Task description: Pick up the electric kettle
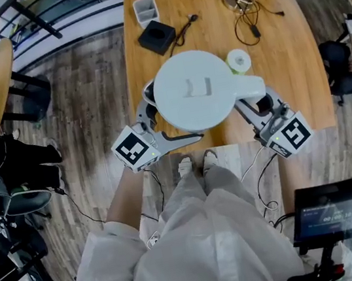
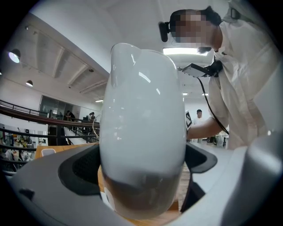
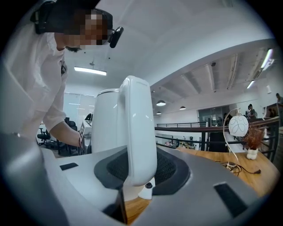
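Electric kettle [image 1: 193, 91] held by two grippers over the near edge of the desk [image 1: 294, 51].
The left gripper [image 1: 151, 110] clamps the white body on the side opposite the handle [image 3: 137, 132], jaws spread wide. The right gripper [image 1: 257, 100] is closed partway on that handle, pads pressing both faces.

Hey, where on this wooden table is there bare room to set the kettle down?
Widest bare wood: the table's right side, between the cables and the right edge. A smaller patch lies between the black box and the cables. The far end is crowded: grey tray, black box, cables. A white roll sits by the electric kettle.
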`<action>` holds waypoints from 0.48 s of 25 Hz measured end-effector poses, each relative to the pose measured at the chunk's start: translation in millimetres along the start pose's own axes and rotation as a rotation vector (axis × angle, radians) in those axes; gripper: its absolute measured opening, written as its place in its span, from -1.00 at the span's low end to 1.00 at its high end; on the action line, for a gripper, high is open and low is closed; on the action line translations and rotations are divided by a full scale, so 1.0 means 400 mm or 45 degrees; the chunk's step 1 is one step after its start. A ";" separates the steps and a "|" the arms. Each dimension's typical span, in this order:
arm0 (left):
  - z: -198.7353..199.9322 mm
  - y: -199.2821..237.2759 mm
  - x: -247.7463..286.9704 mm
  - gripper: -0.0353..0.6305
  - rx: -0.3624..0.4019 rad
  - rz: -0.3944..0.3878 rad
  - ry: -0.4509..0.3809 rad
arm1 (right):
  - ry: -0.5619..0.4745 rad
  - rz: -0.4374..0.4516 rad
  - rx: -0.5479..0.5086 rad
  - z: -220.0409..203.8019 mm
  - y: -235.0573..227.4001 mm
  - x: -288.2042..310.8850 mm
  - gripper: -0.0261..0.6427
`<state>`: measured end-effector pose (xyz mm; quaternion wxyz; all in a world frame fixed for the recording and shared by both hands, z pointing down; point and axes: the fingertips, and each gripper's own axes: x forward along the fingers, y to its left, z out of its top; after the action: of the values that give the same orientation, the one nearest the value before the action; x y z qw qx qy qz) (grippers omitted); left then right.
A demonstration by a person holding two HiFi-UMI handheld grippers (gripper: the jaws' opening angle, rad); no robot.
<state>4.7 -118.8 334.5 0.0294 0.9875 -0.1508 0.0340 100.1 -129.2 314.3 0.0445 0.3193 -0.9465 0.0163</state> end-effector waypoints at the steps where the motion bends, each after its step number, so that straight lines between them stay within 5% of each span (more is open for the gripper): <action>1: 0.007 -0.010 -0.004 0.86 -0.003 0.004 -0.003 | -0.001 0.002 -0.007 0.010 0.009 -0.007 -0.58; 12: 0.054 -0.085 -0.024 0.86 0.015 -0.009 -0.004 | -0.037 -0.018 -0.024 0.060 0.066 -0.063 -0.58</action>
<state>6.9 -85.2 310.4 0.0234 0.9883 -0.1470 0.0334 102.3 -94.5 288.0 0.0338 0.3257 -0.9449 0.0025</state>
